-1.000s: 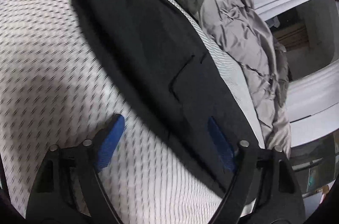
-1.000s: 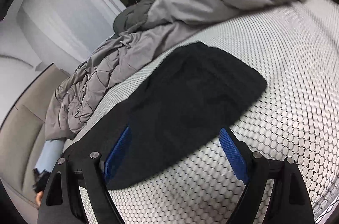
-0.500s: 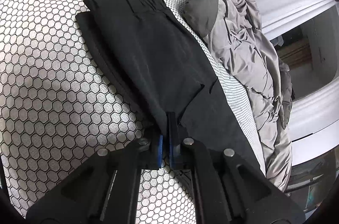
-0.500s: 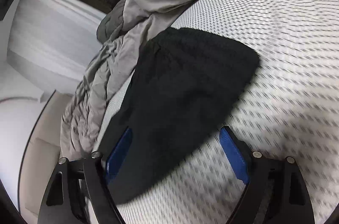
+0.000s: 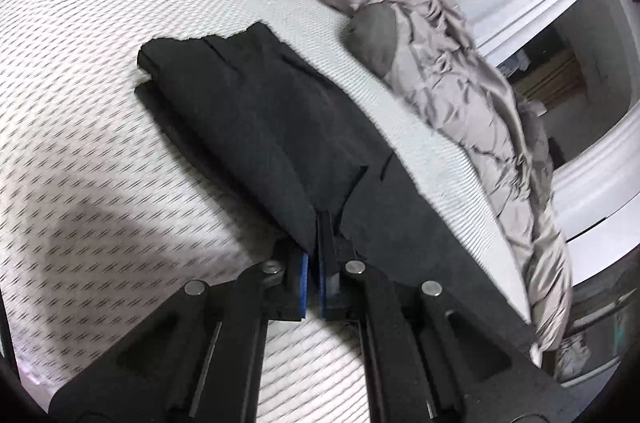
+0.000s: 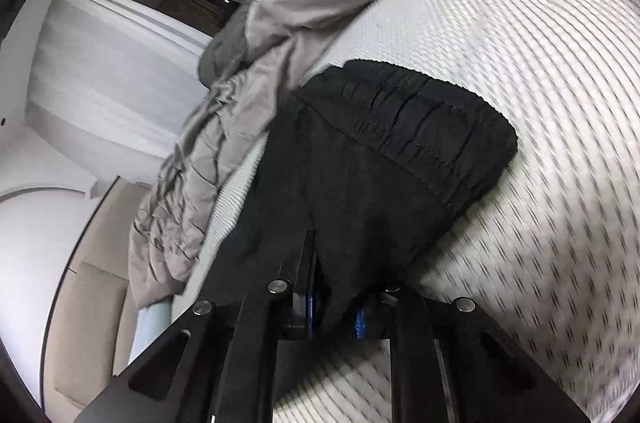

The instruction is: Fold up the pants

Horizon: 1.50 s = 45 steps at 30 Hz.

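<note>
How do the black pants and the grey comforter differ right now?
The black pants lie flat and smooth; the grey comforter sits bunched and wrinkled. The pants are mid-mattress, pinched by the left claw; the comforter lies untouched along the edge. Both rest on the mattress.

Soft, even indoor light, fairly bright. Motion blur smears the mattress cover (image 5: 100, 127) pattern in both views. A dim shadow lies near left. Fisheye bending curves the edges, with dark vignette corners.
</note>
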Each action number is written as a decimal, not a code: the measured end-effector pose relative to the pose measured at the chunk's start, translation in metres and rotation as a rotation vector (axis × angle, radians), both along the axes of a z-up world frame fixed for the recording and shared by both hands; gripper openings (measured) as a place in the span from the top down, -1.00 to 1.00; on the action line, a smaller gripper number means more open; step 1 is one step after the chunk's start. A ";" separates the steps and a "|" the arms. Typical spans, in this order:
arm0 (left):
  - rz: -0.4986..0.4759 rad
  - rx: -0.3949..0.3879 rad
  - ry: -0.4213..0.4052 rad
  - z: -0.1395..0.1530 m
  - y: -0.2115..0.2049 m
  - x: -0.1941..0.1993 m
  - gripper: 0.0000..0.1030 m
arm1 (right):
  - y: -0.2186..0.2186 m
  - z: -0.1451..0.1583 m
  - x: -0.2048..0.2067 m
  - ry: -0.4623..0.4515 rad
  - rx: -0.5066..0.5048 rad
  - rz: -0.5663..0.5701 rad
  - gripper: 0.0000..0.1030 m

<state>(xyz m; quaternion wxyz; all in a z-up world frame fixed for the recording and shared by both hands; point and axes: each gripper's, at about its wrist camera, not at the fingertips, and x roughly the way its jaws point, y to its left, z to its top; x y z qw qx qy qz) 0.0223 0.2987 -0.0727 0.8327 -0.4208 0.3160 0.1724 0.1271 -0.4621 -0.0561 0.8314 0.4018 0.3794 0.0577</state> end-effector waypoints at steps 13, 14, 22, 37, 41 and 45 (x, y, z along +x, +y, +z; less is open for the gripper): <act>-0.030 0.280 -0.017 0.059 -0.063 -0.064 -0.62 | 0.017 0.067 -0.049 -0.095 -0.566 -0.124 -0.43; -0.053 0.311 -0.026 0.064 -0.076 -0.061 -0.66 | 0.024 0.073 -0.051 -0.127 -0.575 -0.107 -0.51; -0.528 0.513 -0.128 0.062 -0.233 0.021 -0.98 | 0.165 0.063 -0.029 -0.232 -0.687 0.473 -1.00; -0.790 0.533 0.133 -0.013 -0.251 0.025 -0.98 | 0.167 0.012 -0.005 -0.006 -0.962 0.503 -0.99; -0.738 0.519 0.142 -0.010 -0.230 0.014 -0.98 | 0.115 0.015 0.002 0.046 -0.863 0.388 -0.97; -0.721 0.451 0.063 0.015 -0.224 0.034 -0.98 | 0.140 0.028 -0.003 -0.016 -0.837 0.438 -0.97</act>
